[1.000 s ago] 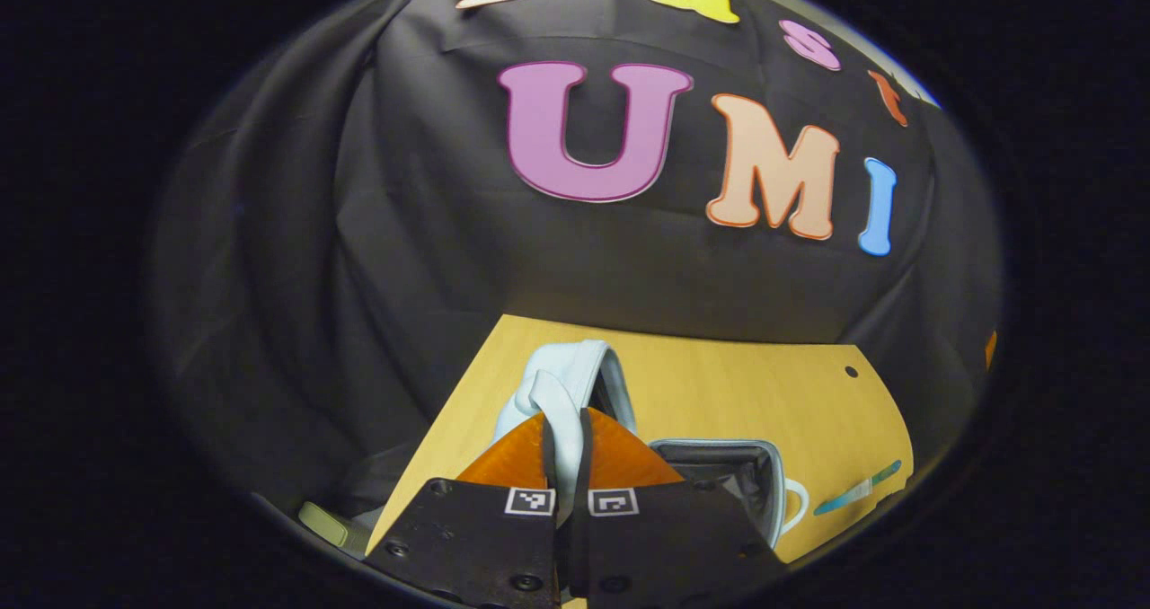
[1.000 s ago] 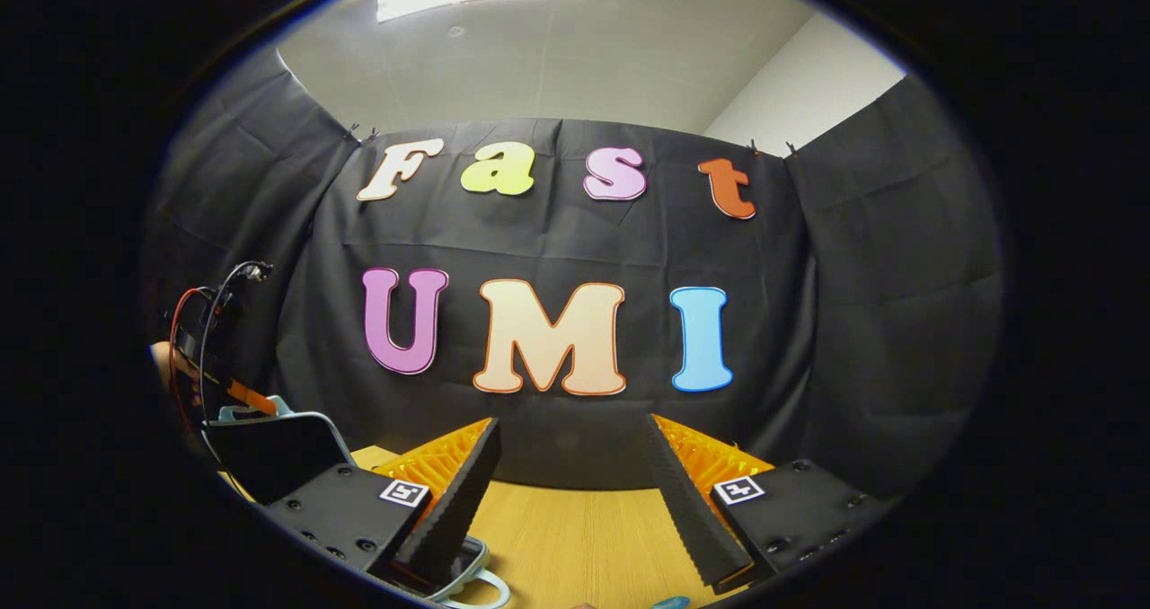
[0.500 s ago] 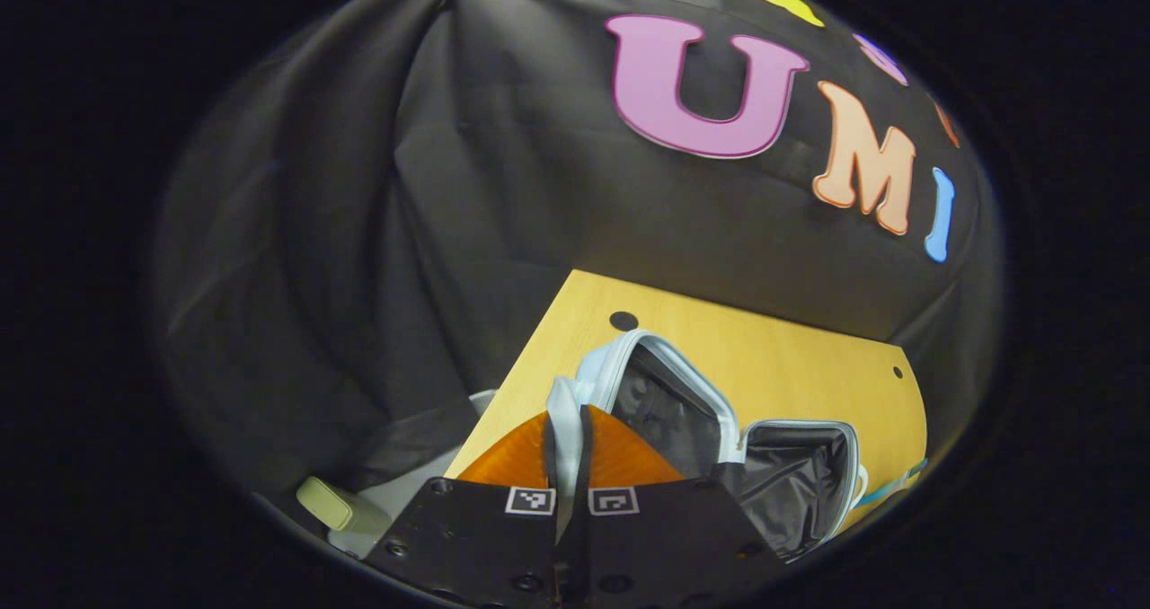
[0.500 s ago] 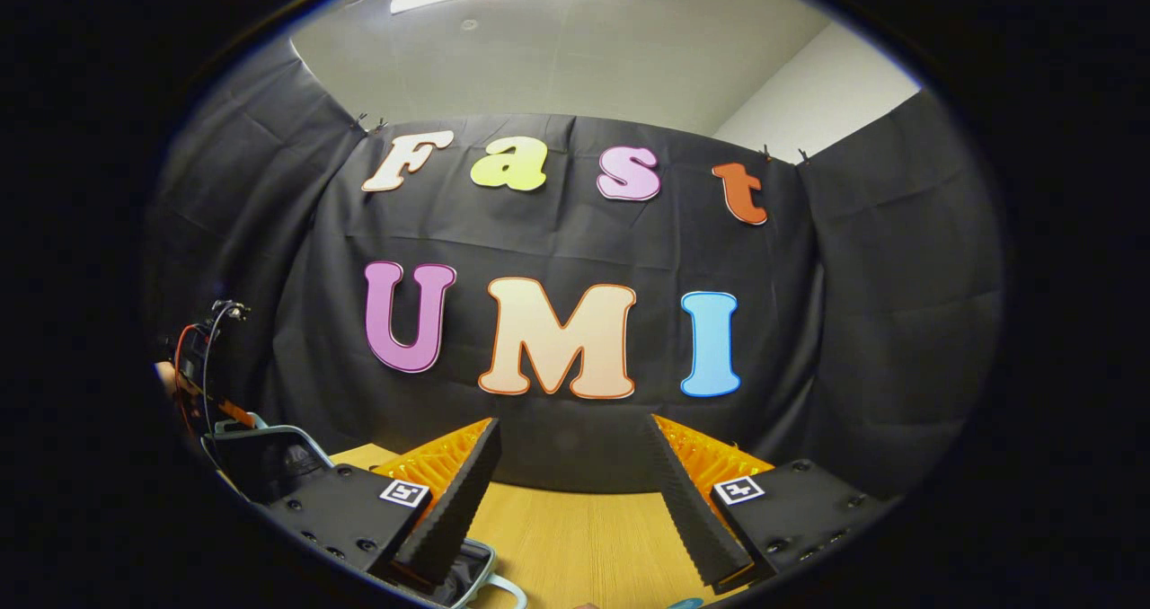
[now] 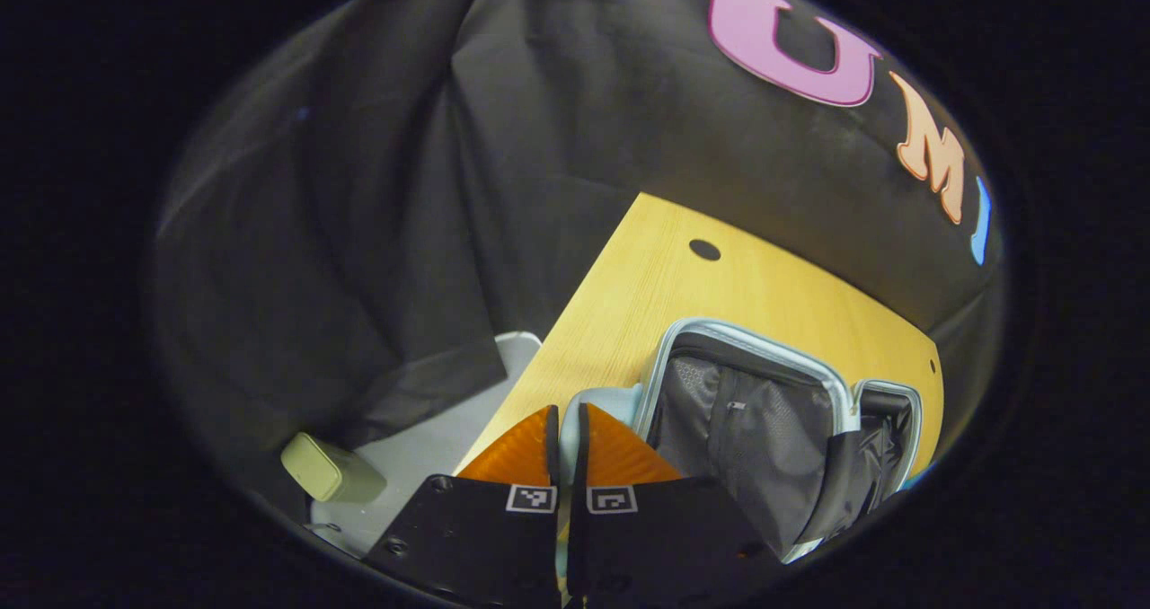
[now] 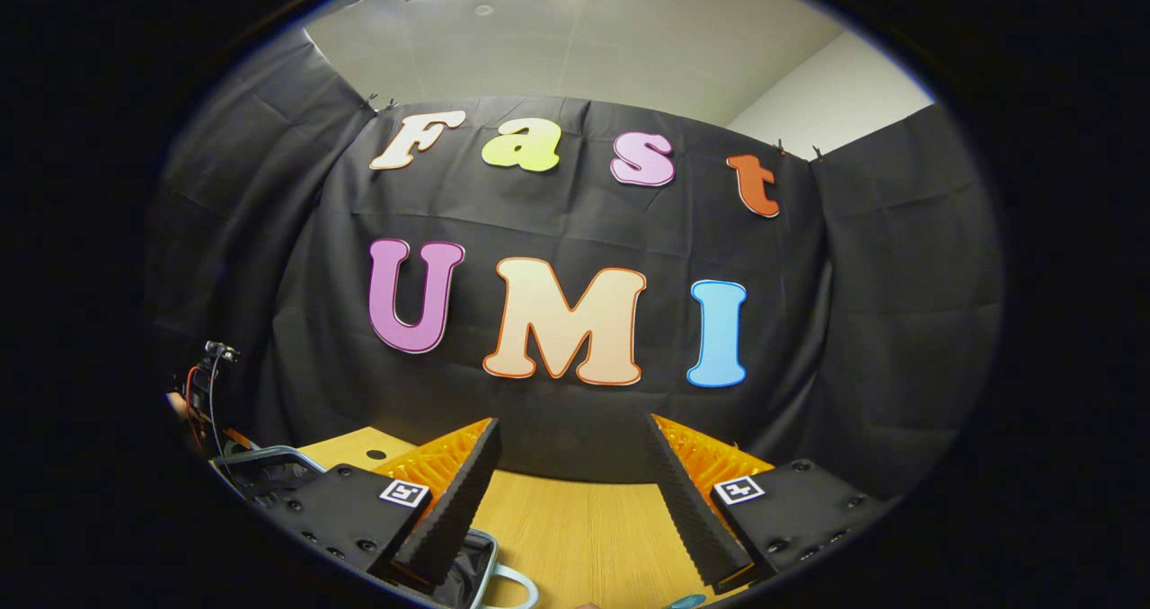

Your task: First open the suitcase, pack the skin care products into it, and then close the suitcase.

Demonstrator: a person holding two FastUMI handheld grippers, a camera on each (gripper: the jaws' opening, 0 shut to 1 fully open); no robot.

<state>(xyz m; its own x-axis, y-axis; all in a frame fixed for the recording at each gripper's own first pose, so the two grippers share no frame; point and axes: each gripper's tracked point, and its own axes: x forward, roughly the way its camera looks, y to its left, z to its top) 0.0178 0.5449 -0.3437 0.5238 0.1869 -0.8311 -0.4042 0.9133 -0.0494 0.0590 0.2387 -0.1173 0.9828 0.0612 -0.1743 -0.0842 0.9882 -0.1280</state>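
Left gripper view: suitcase (image 5: 755, 411) beside hand-held gripper (image 5: 566, 425)

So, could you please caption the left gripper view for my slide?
Left gripper shut on the opened suitcase lid's edge.

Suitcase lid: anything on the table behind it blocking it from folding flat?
Nothing visible. The left claw pinches the lid's pale edge; the table beyond it shows bare wood.

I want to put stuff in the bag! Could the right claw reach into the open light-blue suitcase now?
Probably yes. The right claw is open and holds nothing, and the open light-blue suitcase lies just below its left finger, dark lining showing. The left claw grips the lid's edge at the far side.
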